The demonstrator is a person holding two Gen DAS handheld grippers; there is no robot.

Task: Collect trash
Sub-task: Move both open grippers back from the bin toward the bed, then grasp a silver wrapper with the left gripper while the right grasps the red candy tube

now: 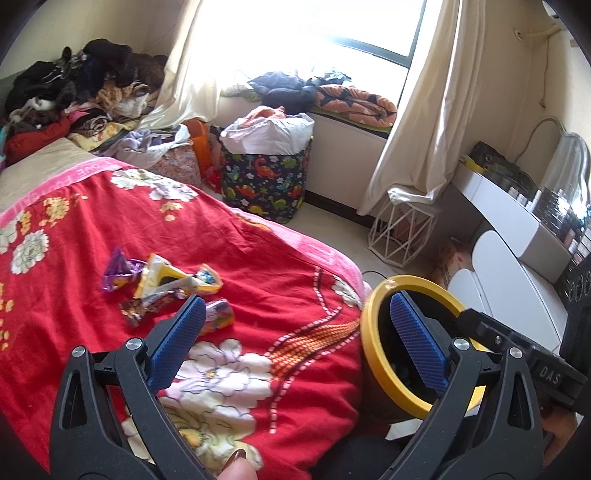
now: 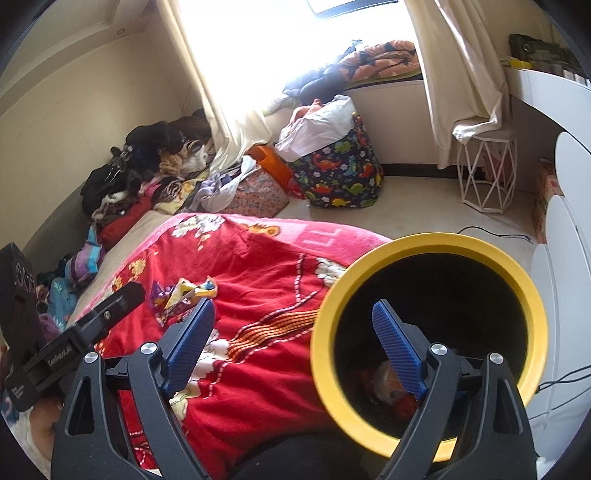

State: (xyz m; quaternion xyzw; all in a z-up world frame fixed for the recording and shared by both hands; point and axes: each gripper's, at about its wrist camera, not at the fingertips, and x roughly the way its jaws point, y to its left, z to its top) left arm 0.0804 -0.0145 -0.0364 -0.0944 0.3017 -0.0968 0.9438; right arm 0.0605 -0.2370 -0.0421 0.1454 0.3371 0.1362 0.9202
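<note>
red floral blanket (image 1: 258,266), dinosaur-print basket (image 1: 266,181), curtain (image 1: 424,110)

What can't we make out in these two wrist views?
- Bin contents: right wrist view, dark interior, and the right hand-held gripper finger hides part of them.
- Wrappers: exact count unclear in both views; they overlap, and the left hand-held gripper finger covers one.
- Window: blown out.
- Dresser items: too small.

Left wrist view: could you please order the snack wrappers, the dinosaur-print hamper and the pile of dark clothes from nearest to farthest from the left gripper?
From the left gripper:
1. Snack wrappers, on the red floral blanket, just past the left fingertip.
2. Dinosaur-print hamper, on the floor beyond the bed's corner.
3. Pile of dark clothes, far left against the wall.
</note>
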